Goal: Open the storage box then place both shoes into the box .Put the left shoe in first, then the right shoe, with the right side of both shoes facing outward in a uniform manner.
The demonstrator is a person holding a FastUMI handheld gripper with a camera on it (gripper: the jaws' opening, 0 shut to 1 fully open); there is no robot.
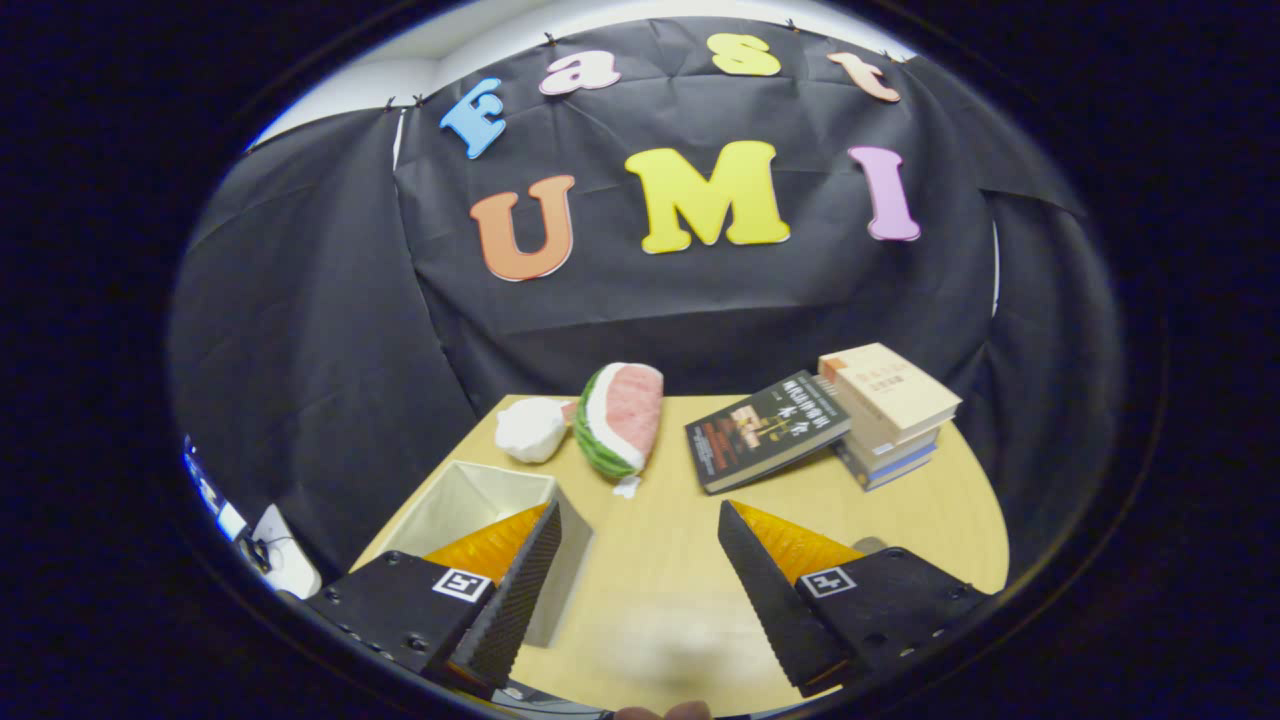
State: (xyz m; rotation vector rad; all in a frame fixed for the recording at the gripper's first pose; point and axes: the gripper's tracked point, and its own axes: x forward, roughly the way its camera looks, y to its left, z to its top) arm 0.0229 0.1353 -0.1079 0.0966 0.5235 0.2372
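While the gripper (638,560) hangs above the table (930,510) with fingers spread wide on nothing, the storage box (480,510) stands beside the left finger, mouth upward, its long axis running away toward the plush watermelon slice (622,420).

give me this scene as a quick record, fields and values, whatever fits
surface: light wooden table
gripper: gripper open, fingers spread over bare table, holding nothing
box: open-topped white storage box, partly behind the left finger, visible inside looks empty
toys: watermelon-slice plush beyond the fingers, white plush beside it
books: dark paperback book leaning on a stack of books, beyond the right finger
blur: pale blurred patch between the fingers, cannot tell what it is
task state: nothing placed in the box yet
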